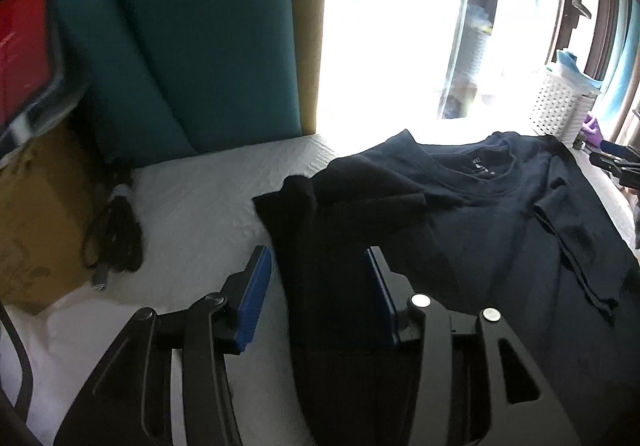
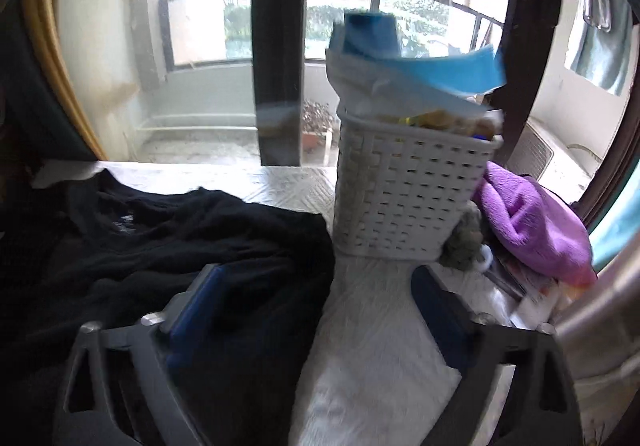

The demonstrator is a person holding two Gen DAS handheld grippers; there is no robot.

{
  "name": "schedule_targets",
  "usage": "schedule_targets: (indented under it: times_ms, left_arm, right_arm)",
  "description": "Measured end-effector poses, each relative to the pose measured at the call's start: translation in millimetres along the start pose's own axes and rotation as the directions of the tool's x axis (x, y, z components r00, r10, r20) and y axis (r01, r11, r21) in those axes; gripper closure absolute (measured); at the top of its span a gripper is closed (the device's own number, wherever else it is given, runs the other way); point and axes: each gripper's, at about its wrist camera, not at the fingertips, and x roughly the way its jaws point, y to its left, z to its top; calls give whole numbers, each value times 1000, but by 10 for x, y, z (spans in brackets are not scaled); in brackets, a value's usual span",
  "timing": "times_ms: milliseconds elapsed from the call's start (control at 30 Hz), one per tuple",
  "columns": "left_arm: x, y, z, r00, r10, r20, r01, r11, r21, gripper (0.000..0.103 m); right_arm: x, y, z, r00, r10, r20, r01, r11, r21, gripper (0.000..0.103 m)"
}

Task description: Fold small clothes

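A dark navy T-shirt [image 1: 480,214] lies spread on the white bed cover [image 1: 192,206], collar toward the window. Both of its sleeves look turned inward. My left gripper [image 1: 316,252] hangs over the shirt's left edge with its blue pads apart; the cloth lies below and between them, and nothing is pinched. In the right wrist view the shirt [image 2: 160,230] fills the left side. My right gripper [image 2: 316,271] stands wide open above the shirt's right edge and the bare cover [image 2: 360,326]. It also shows at the far right of the left wrist view [image 1: 616,162].
A white woven basket [image 2: 400,198] stuffed with blue sheets stands just past the shirt's right corner, with a purple cloth [image 2: 532,222] beside it. On the left lie a coiled black cable [image 1: 116,238], a cardboard box [image 1: 36,214] and a teal cushion [image 1: 180,46]. A window is behind.
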Motion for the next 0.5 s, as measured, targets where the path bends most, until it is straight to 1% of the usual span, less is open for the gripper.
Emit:
schedule_targets:
  times_ms: [100,200,233,300,367,400,433,467,500]
  left_arm:
    - [-115,-5,-158,1000,-10,-27,9,1000,-13,55]
    - [-196,-76,-358,998,-8,-57,7,1000,-9,55]
    - [-206,-109,-406,998,-5,-62,5,1000,-2,55]
    - [-261,-182,-538,997,-16,-74,17,1000,13,55]
    - [-263,-224,-647,996,-12,-94,15,999,28,55]
    - [-225,-229,-693,994,15,-107,-11,999,38,55]
    - [-175,-218,-740,989,80,-124,-74,996,51,55]
    - [-162,-204,-775,984,134,-120,-127,990,61,55]
    - [-186,-198,-783,984,141,-108,-136,989,55,55]
  right_arm:
    - [-139,76,-160,999,22,-26,-22,1000,-7,8]
    - [-212,208,-366,997,43,-68,-46,998,-43,8]
    - [-214,266,-462,994,44,-96,-51,996,-70,8]
    - [-165,336,-582,991,9,-133,-26,991,-132,8]
    - [-132,373,-707,986,-81,-145,51,979,-200,8]
    - [-149,347,-743,986,-88,-140,59,978,-201,8]
    - [-169,311,-753,987,-89,-135,63,980,-187,8]
    - [-216,250,-765,985,-109,-130,85,980,-180,8]
    - [-276,212,-802,984,-135,-119,112,977,-182,8]
